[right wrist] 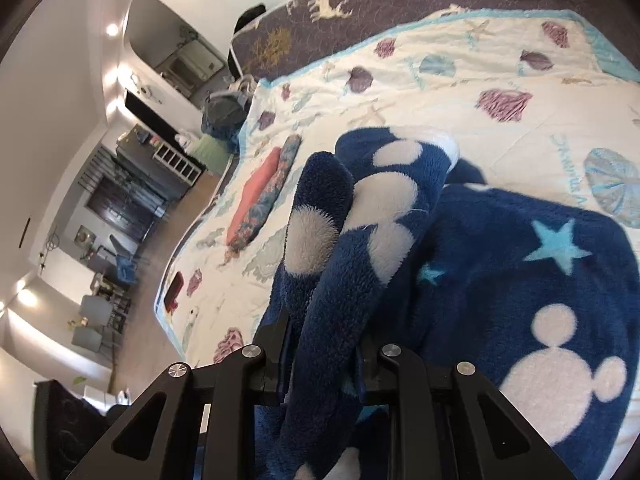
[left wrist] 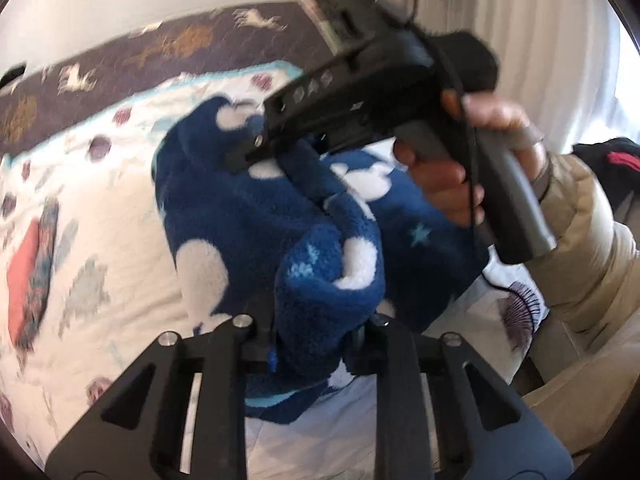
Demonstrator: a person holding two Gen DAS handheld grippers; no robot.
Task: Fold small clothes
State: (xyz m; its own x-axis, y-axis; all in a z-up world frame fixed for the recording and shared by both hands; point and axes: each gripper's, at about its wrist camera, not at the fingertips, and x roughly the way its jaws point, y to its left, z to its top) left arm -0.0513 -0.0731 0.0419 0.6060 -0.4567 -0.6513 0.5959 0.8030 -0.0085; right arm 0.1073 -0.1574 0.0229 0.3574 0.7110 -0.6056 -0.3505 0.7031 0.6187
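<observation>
A dark blue fleece garment [left wrist: 248, 216] with white mouse-head shapes and pale blue stars lies bunched on the bed. In the left wrist view, my left gripper [left wrist: 318, 328] is shut on a raised fold of it near the bottom. Across the garment, my right gripper [left wrist: 256, 152] clamps another bunched part, held by a hand [left wrist: 492, 120]. The right wrist view shows the right gripper [right wrist: 322, 348] shut on a thick fleece fold, with the rest of the garment [right wrist: 500, 280] spread out to the right.
A white quilt [right wrist: 440, 80] with shell prints covers the bed, over a dark deer-patterned cover [left wrist: 160, 52]. Folded pink and floral clothes [right wrist: 260, 196] lie farther off on it. A beige sleeve [left wrist: 592, 264] is at right. The bed edge and floor [right wrist: 152, 280] lie left.
</observation>
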